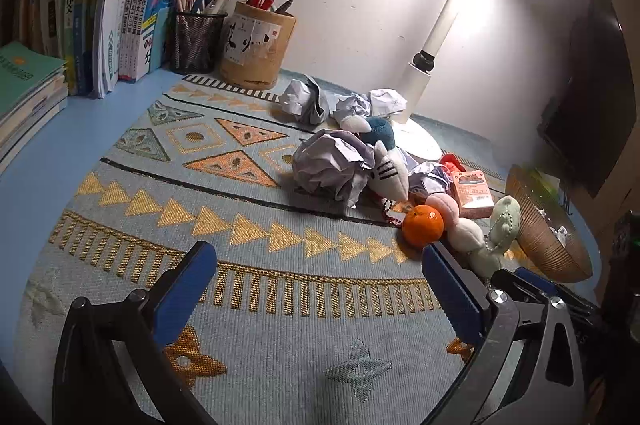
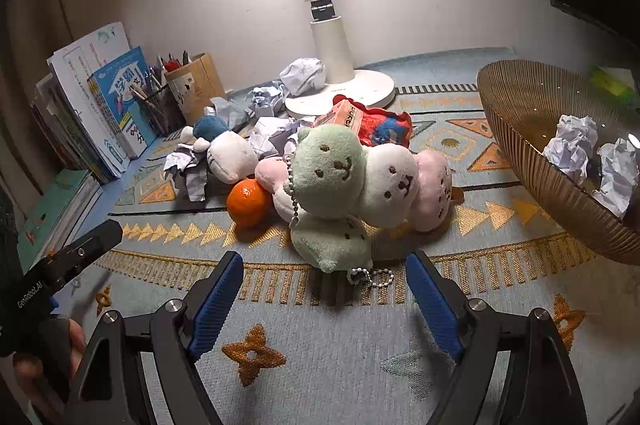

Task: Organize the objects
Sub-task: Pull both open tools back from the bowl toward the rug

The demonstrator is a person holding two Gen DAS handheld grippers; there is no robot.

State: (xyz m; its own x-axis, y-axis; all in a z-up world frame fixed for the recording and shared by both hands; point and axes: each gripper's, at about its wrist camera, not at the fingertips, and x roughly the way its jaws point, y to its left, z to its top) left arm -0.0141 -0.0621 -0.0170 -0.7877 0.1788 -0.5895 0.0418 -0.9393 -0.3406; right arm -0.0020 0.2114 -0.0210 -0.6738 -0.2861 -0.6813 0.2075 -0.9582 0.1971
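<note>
My left gripper (image 1: 316,253) hangs open and empty over the patterned mat (image 1: 240,265). An orange (image 1: 423,225) lies just past its right finger. My right gripper (image 2: 326,261) is open too, low over the mat, with a green, white and pink plush bear chain (image 2: 332,161) right in front of its fingertips. The bears' bead chain (image 2: 372,277) lies on the mat between the tips, touching neither. The orange (image 2: 248,203) sits left of the bears. Behind are a blue-and-white plush (image 2: 224,149), crumpled paper (image 1: 332,165) and a pink box (image 1: 472,193).
A ribbed amber bowl (image 2: 520,129) at the right holds crumpled paper balls (image 2: 572,145). A white desk lamp's base (image 2: 340,93) stands at the back. Pen holders (image 1: 256,45) and upright books (image 1: 120,5) line the back left. A red-and-blue pouch (image 2: 384,123) lies by the box.
</note>
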